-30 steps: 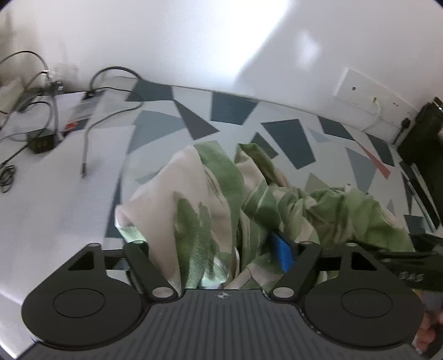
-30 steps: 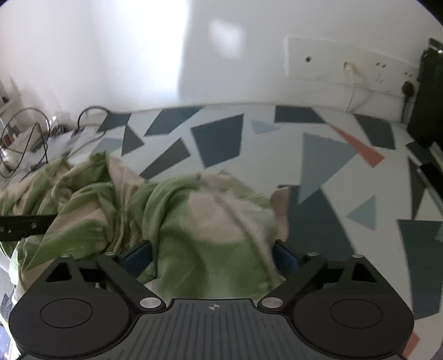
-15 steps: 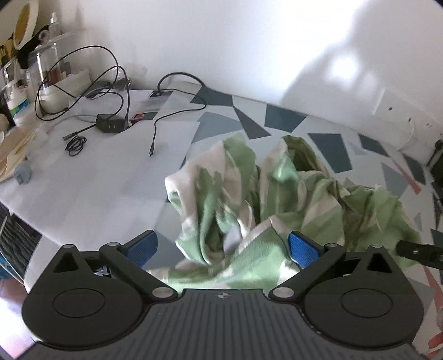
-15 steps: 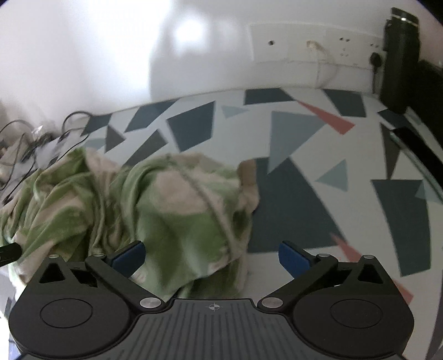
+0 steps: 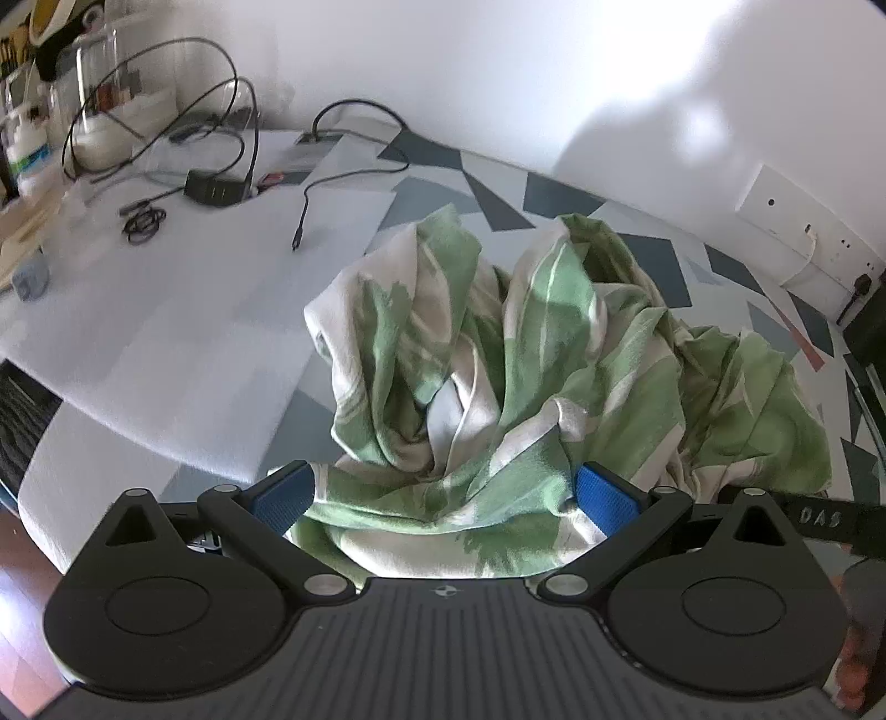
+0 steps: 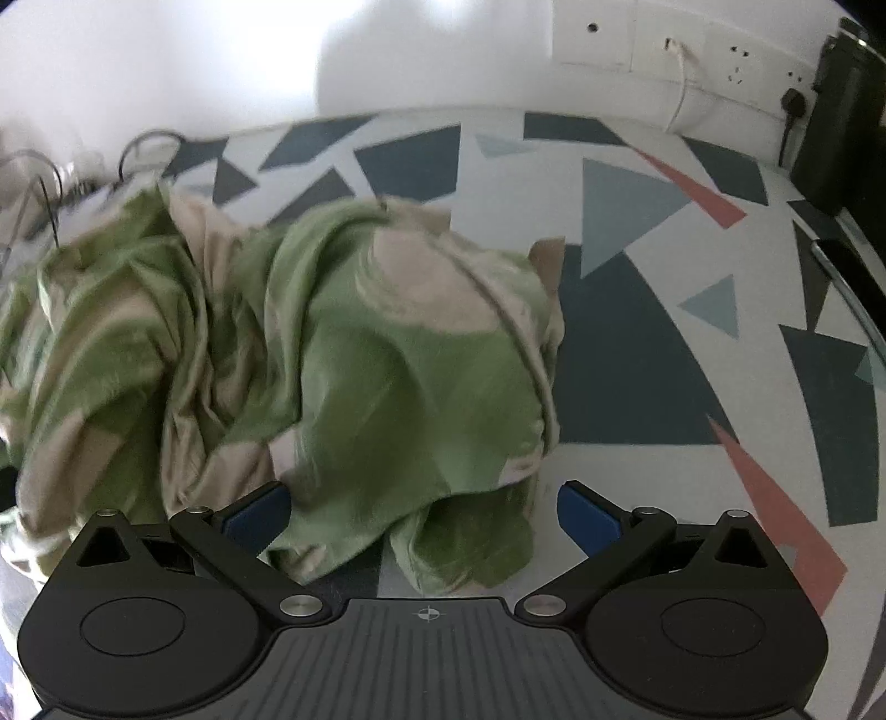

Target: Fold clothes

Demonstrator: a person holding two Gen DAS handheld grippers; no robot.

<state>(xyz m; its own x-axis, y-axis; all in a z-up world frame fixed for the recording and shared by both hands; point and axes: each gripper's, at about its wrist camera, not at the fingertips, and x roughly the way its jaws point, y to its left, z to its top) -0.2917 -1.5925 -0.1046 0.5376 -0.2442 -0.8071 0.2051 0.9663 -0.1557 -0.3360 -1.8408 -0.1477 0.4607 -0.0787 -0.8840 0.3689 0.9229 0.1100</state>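
Green and cream garment (image 5: 554,360) heaped in a crumpled pile on the table (image 6: 637,354) with its triangle-patterned cover, near the wall. Left gripper (image 5: 443,493) spread wide, blue pads either side of the near edge of the cloth, nothing pinched. Right gripper (image 6: 423,507) likewise spread wide over the right-hand end of the same pile (image 6: 343,354), fabric lying between the pads, ungripped. White sheet (image 5: 166,310) to the left of the heap, black cables (image 5: 221,166) trailing across it. Wall sockets (image 6: 686,39) behind.
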